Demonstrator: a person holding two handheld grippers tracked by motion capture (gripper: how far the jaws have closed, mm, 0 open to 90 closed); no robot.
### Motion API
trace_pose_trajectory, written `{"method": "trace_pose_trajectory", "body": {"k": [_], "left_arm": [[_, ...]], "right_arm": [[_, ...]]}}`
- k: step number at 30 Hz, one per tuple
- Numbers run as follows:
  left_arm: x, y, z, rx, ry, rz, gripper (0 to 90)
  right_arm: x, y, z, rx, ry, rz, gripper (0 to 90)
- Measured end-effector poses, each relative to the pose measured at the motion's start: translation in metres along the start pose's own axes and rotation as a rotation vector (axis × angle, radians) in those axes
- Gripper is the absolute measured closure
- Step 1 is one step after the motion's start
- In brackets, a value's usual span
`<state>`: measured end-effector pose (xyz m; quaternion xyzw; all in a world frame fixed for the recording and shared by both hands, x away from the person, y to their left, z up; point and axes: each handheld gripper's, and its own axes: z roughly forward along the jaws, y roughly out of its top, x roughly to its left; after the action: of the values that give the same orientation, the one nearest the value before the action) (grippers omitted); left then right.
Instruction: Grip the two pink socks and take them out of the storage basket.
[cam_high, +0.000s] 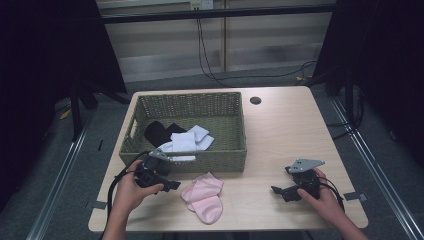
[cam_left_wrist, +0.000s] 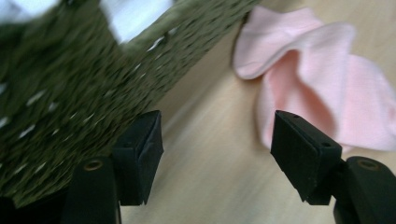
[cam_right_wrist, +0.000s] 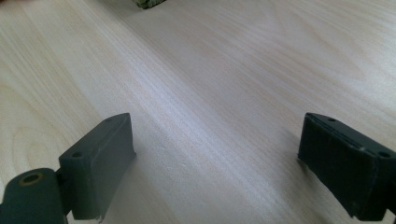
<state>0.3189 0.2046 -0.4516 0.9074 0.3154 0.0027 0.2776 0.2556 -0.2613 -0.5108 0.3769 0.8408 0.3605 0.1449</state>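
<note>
At the bottom of the high view, two hands came in from the lower edge, each holding a gripper just above the pale wooden table (cam_high: 280, 130). The left gripper (cam_high: 172, 185) sat at lower left of centre, its jaws pointing toward the right of the frame. In the left gripper view its jaws stood wide apart with nothing between them but bare tabletop; one jaw lay close to the woven basket wall, the other close to the pink sock's edge, though contact could not be told. The right gripper (cam_high: 281, 191) sat at lower right, its jaws pointing toward the left of the frame. In the right gripper view its jaws were likewise spread wide over bare wood grain, holding nothing.

Between the two grippers, nearer the left one, a pink sock (cam_high: 204, 196) lay crumpled on the table, just in front of the basket; it filled the upper right of the left gripper view (cam_left_wrist: 322, 79).

Beyond it, in the centre left of the high view, stood an olive-green woven basket (cam_high: 227, 106). Inside lay white socks (cam_high: 190, 140) and, further back to the left, a black sock (cam_high: 159, 131).

Farther still, near the table's far edge, was a small dark round grommet (cam_high: 255, 100).
</note>
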Motion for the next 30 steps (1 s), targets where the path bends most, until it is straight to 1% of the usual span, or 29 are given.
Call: {"method": "trace_pose_trajectory", "body": {"k": [1,2,4,6,7,8,10,11,13,15,16,17,19,20,21,22,23,25,27,28,30], "left_arm": [[0.002,-0.003,0.002,0.004,0.004,-0.003,33.4],[0.003,-0.005,0.004,0.005,0.019,-0.003,33.3],[0.004,-0.01,0.009,0.013,0.024,-0.004,33.2],[0.005,-0.014,0.012,0.009,0.043,0.002,32.7],[0.005,-0.016,0.014,0.001,0.044,0.005,32.1],[0.006,-0.018,0.016,0.003,0.048,0.012,31.6],[0.006,-0.022,0.02,0.014,0.056,0.015,30.2],[0.005,-0.023,0.021,-0.003,0.064,0.019,29.6],[0.005,-0.026,0.021,-0.027,0.065,0.012,29.0],[0.005,-0.029,0.021,-0.038,0.066,0.017,30.3],[0.005,-0.03,0.021,-0.05,0.076,0.032,30.3],[0.004,-0.032,0.022,-0.062,0.087,0.034,30.1],[0.002,-0.035,0.024,-0.084,0.109,0.058,28.1],[0.0,-0.036,0.025,-0.094,0.128,0.078,26.5],[0.0,-0.038,0.025,-0.106,0.126,0.075,24.6],[0.0,-0.04,0.027,-0.134,0.123,0.074,22.9],[0.0,-0.042,0.028,-0.151,0.124,0.074,21.6],[0.001,-0.046,0.029,-0.186,0.135,0.079,19.4],[0.001,-0.05,0.031,-0.226,0.138,0.067,19.1],[0.0,-0.051,0.031,-0.239,0.144,0.07,18.9],[0.0,-0.051,0.031,-0.241,0.146,0.068,18.7]], "right_arm": [[0.0,0.0,0.0,0.0,0.0,0.0,9.7],[0.0,0.0,0.0,0.0,0.0,-0.001,9.7],[0.0,0.0,0.0,0.0,0.0,-0.001,9.8],[0.0,0.0,0.0,0.0,0.0,-0.001,9.7],[0.0,0.0,0.0,0.0,0.0,0.0,9.8],[0.0,0.0,0.0,0.0,0.0,-0.001,9.7],[0.0,0.0,0.0,0.0,0.0,-0.001,9.7],[0.0,0.0,0.0,0.0,0.0,0.001,9.7],[0.0,0.0,0.0,0.0,0.0,-0.001,9.7],[0.0,0.0,0.0,0.0,0.0,0.0,9.8],[0.0,0.0,0.0,0.0,0.0,0.0,9.7],[0.0,0.0,0.0,0.0,0.0,0.0,9.7],[0.0,0.0,0.0,0.0,0.0,0.0,9.7],[0.0,0.0,0.0,0.0,0.0,0.0,9.7],[0.0,0.0,0.0,0.0,0.0,0.0,9.7],[0.0,0.0,0.0,0.0,0.0,0.0,9.7],[0.0,0.0,0.0,0.0,0.0,0.0,9.7],[0.0,0.0,0.0,0.0,0.0,0.0,9.7],[0.0,0.0,0.0,0.0,0.0,0.0,9.8],[0.0,0.0,0.0,0.0,0.0,0.0,9.7],[0.0,0.0,0.0,0.0,0.0,0.0,9.7]]}}
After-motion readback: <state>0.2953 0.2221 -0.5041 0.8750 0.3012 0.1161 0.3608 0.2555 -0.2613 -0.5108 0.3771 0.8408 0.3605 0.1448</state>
